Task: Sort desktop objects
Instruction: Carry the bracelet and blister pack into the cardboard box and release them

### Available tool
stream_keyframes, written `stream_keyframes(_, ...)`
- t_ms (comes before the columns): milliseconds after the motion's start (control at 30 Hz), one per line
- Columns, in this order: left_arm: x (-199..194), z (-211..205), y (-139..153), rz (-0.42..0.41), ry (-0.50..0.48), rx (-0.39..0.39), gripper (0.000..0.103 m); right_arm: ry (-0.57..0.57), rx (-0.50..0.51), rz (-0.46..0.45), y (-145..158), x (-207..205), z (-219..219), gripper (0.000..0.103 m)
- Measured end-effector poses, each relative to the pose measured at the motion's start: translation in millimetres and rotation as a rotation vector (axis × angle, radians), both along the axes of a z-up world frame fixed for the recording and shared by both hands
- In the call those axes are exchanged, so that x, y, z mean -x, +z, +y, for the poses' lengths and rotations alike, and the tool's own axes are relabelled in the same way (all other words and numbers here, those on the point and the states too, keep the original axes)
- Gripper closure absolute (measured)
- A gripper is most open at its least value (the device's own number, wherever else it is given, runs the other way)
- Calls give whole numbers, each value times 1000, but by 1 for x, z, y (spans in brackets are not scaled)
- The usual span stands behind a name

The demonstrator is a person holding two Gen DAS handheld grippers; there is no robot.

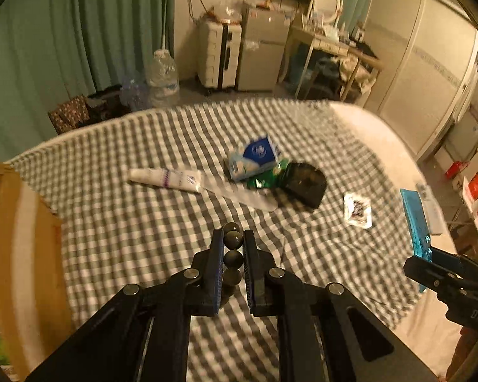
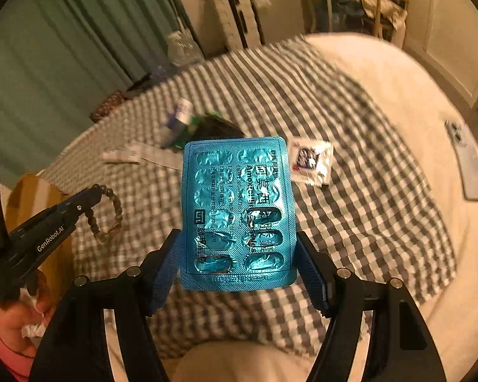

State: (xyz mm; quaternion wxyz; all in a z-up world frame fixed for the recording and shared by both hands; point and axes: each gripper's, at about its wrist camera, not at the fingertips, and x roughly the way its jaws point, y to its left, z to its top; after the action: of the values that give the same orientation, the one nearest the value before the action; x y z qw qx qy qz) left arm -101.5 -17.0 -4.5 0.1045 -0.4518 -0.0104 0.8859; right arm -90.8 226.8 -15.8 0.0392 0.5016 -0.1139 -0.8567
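Observation:
My left gripper [image 1: 233, 245] is shut on a dark bead bracelet [image 1: 232, 248] and holds it above the checked cloth; it also shows in the right wrist view [image 2: 108, 213]. My right gripper [image 2: 237, 254] is shut on a blue blister pack of pills [image 2: 237, 213], held upright above the bed; the pack shows in the left wrist view [image 1: 416, 222]. On the cloth lie a white tube [image 1: 165, 178], a blue and white box [image 1: 255, 157], a green packet [image 1: 264, 180], a black pouch [image 1: 307, 184] and a small foil sachet [image 1: 357, 210].
A cardboard box [image 1: 25, 254] stands at the left edge of the bed. A white remote [image 2: 470, 162] lies on the bare mattress at the right. Water bottles [image 1: 162, 76], a suitcase [image 1: 218, 55] and a desk [image 1: 331, 60] stand beyond the bed.

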Motion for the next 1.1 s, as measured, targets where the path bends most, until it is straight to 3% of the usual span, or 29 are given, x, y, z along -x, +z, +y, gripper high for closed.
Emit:
stream_keyframes(233,-41,-39,85,108,60,-47,92,78,-32,140,72,-30,-46,34)
stream_keyframes(333,-58,-65,124,171,103,-28,92,144,-26,182,96,-40,-81,34)
stream_keyframes(533,-85,-129,168,234,203,-17,92,309,42,241,132,-54,-163,34)
stream_keyframes(733,-98,-204,155,187,326,3,92,484,27,214,123,-56,-258,34)
stream_keyframes(933,-104,-276,107,101,443,16,92,607,-8,124,80,-46,-330,34)
stream_keyframes(1100,-92,-305,75,32,465,22,89,656,-26,68,54,-32,-372,34)
